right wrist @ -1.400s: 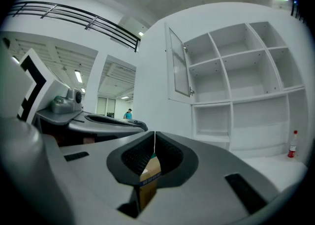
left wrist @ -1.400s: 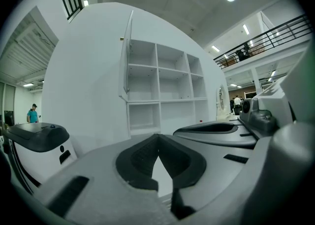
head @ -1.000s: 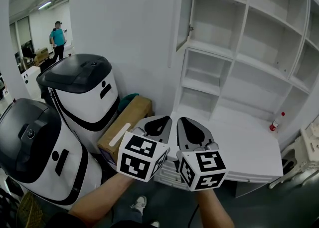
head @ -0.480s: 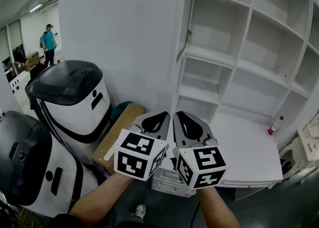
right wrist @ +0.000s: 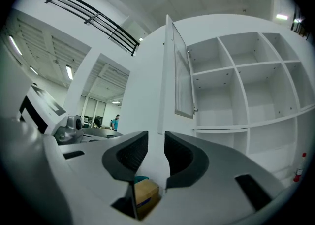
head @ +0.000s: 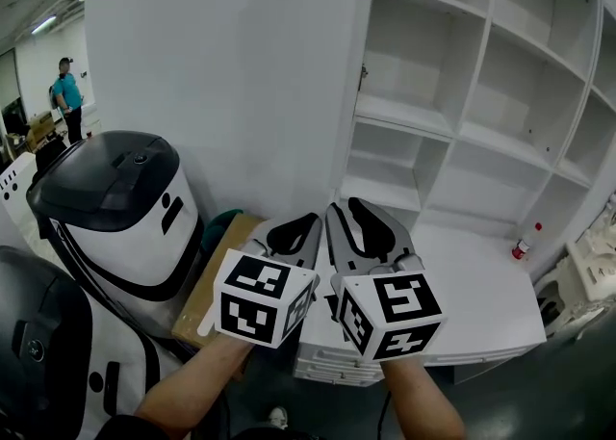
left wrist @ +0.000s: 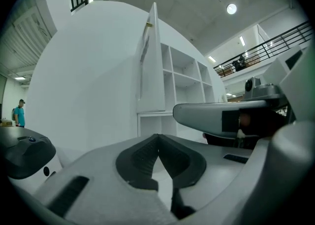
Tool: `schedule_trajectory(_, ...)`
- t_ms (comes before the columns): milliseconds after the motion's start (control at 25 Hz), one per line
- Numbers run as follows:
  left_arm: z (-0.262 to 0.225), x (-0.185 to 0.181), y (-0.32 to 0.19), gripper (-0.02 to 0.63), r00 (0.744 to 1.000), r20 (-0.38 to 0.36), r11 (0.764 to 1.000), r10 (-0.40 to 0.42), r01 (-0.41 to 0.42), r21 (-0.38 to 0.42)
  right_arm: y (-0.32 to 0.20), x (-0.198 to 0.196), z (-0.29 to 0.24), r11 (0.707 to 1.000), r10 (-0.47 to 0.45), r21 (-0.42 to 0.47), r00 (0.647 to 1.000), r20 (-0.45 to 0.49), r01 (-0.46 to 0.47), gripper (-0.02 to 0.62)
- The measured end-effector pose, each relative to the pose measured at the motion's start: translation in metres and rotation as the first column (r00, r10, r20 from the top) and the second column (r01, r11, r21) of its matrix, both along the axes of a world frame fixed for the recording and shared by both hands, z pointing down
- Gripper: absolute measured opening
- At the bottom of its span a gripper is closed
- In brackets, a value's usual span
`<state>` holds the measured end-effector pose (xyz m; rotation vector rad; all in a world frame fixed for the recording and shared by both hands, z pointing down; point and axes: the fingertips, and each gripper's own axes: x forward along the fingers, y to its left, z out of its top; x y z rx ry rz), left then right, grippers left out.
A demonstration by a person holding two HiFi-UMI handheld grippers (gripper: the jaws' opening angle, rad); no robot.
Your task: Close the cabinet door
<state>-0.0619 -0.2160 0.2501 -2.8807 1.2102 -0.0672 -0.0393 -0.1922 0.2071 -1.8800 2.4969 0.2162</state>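
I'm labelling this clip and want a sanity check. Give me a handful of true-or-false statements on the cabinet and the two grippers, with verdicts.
1. The cabinet door stands open. True.
2. The right gripper is clamped on the door's edge. False: its fingers stand apart, having just been opening, with nothing between them, and the door is well ahead of it.
3. The left gripper has its fingers together. True.
4. The shelves are packed with books. False: every compartment in view is bare.
5. A red-capped bottle stands on the white ledge below the shelves. True.
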Motion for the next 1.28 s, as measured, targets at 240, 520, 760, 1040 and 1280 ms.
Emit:
schedule_trajectory(240,-0.008,-0.004,-0.025,0.011,0.999,-0.013,0.999,0.031,-0.03,0.016,-0.021,-0.003,-0.014,0.998,0.053,0.037,0.999,0.006,-0.053,0.113)
schedule_trajectory(520,-0.011,-0.004,-0.045,0.011,0.997,-0.024,0.997,0.076,-0.076,0.025,-0.039,-0.006,-0.026,0.991,0.115,0.071,0.993,0.007,-0.116,0.144)
schedule_trajectory(760,-0.017,0.001,-0.049,0.011,0.992,-0.027,0.992,0.123,-0.122,0.043,-0.049,-0.001,-0.028,0.985,0.155,0.072,0.988,0.021,-0.156,0.144)
schedule_trajectory(1040,-0.017,0.006,-0.054,0.011,0.986,-0.042,0.986,0.161,-0.159,0.042,-0.051,0.004,-0.025,0.979,0.19,0.075,0.981,0.031,-0.192,0.121)
schedule_trajectory(1280,-0.019,0.013,-0.056,0.011,0.982,-0.043,0.982,0.185,-0.183,0.049,-0.049,0.008,-0.026,0.983,0.164,0.076,0.985,0.052,-0.168,0.121)
